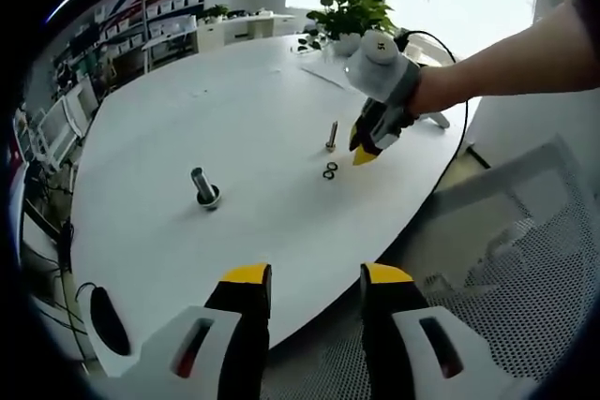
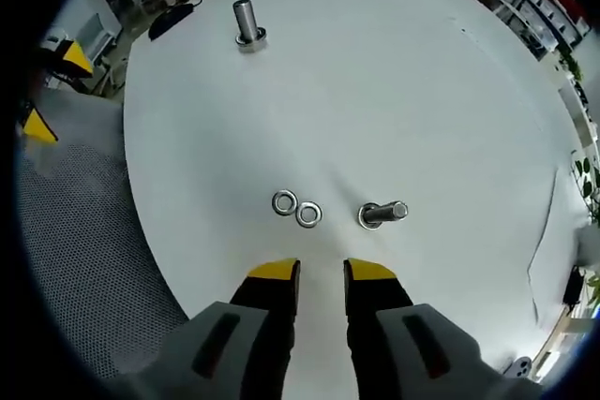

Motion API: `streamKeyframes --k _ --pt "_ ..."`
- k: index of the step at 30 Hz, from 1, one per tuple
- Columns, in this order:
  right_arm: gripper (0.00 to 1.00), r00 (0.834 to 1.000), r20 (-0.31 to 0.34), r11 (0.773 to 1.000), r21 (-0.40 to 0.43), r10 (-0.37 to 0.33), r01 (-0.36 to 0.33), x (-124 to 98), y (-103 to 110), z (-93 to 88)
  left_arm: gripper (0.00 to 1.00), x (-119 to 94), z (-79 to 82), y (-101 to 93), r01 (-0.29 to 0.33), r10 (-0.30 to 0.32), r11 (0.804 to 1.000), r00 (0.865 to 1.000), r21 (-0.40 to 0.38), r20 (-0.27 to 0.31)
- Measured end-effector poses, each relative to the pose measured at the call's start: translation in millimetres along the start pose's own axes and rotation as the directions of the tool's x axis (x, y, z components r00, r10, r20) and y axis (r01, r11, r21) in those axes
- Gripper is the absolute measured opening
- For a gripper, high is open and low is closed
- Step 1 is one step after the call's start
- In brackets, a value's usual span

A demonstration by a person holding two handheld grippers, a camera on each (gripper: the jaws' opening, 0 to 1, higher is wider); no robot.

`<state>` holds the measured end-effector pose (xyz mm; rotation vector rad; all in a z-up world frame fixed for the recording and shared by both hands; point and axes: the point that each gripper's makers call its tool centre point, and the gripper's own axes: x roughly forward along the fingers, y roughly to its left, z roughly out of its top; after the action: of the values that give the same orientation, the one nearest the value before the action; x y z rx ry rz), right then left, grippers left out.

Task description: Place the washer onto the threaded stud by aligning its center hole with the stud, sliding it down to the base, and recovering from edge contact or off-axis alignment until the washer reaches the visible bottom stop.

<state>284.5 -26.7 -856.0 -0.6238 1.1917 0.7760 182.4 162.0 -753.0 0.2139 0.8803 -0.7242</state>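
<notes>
1. Right gripper view: the right gripper point(image 2: 322, 274) is hovering over the desk point(image 2: 394, 91) with jaws released and nothing between them; two washers are lying just past its tips, the left washer point(image 2: 284, 202) and the right washer point(image 2: 308, 214), touching or nearly so.
2. The near stud point(image 2: 382, 214) is standing at 3 o'clock of the washers, bare of any washer; a second stud point(image 2: 247, 23) is standing well apart at 12 o'clock.
3. Judgement: the step in hand is the pickup. Pinching one washer by its rim, clear of its neighbour, and keeping it level should be helping the hole meet the stud squarely.
4. Left gripper view: the left gripper point(image 1: 315, 280) is hanging off the desk edge, jaws released and empty.
5. Surface: the desk is white, smooth and rounded. Room: shelving point(image 1: 155, 16) at 11 o'clock, potted plant point(image 1: 352, 16) at 12 o'clock, mesh chair point(image 1: 525, 269) at 4 o'clock.
</notes>
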Motion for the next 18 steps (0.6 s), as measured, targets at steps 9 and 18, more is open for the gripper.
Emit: streamKeyframes --k 9,18 --pt "0.21 1.000 -0.002 1.000 -0.006 0.003 -0.003 -3.6 4.1 5.7 0.36 -0.8 1.6 -0.3 0.001 -0.001 1.000 1.000 0.002 0.007" --pt "0.21 1.000 -0.011 1.000 -0.009 0.009 -0.009 -1.8 7.1 6.0 0.36 -0.1 1.4 -1.9 0.008 -0.008 1.000 1.000 0.007 0.006"
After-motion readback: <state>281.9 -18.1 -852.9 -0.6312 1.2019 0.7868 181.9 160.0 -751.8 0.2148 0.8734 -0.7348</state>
